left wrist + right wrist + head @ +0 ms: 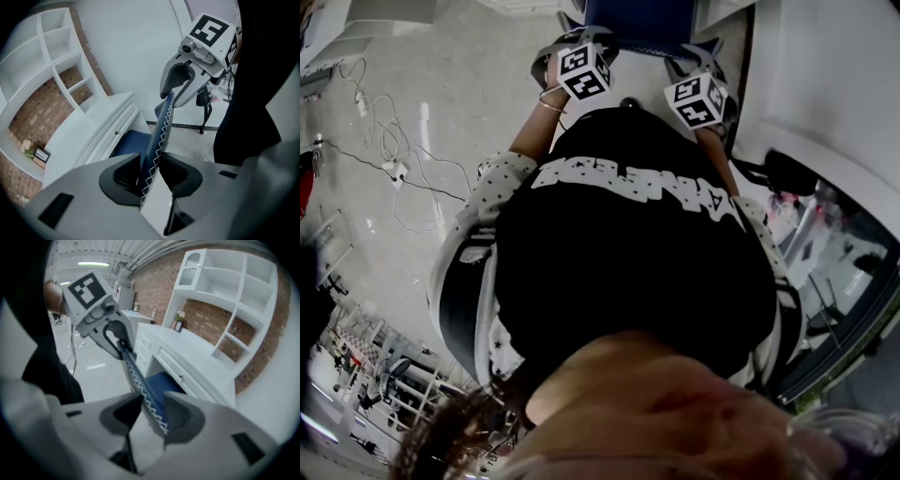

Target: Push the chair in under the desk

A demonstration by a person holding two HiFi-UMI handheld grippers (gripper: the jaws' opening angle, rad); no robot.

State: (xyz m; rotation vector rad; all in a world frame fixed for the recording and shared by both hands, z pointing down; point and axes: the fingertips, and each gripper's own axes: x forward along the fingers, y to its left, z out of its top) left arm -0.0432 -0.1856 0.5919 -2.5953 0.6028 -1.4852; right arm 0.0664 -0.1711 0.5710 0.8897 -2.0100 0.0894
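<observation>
The chair has a blue backrest [159,136] edged with white zigzag stitching, a white rear shell and a blue seat [125,143]. Its seat reaches under the white desk [93,136]. My left gripper [151,176] is shut on the backrest's top edge. Further along the same edge, the right gripper [180,89] clamps it too. In the right gripper view the backrest [140,380] runs between my right gripper's [152,413] jaws toward the left gripper [115,338], beside the desk [187,352]. The head view shows both grippers, left [581,42] and right [698,56], at the chair [637,23].
White shelves [56,56] on a brick wall rise behind the desk, which carries a small plant [179,317]. The person's dark torso [637,244] fills the head view. Cables [384,150] lie on the grey floor to the left. A dark stand [205,110] is beyond the chair.
</observation>
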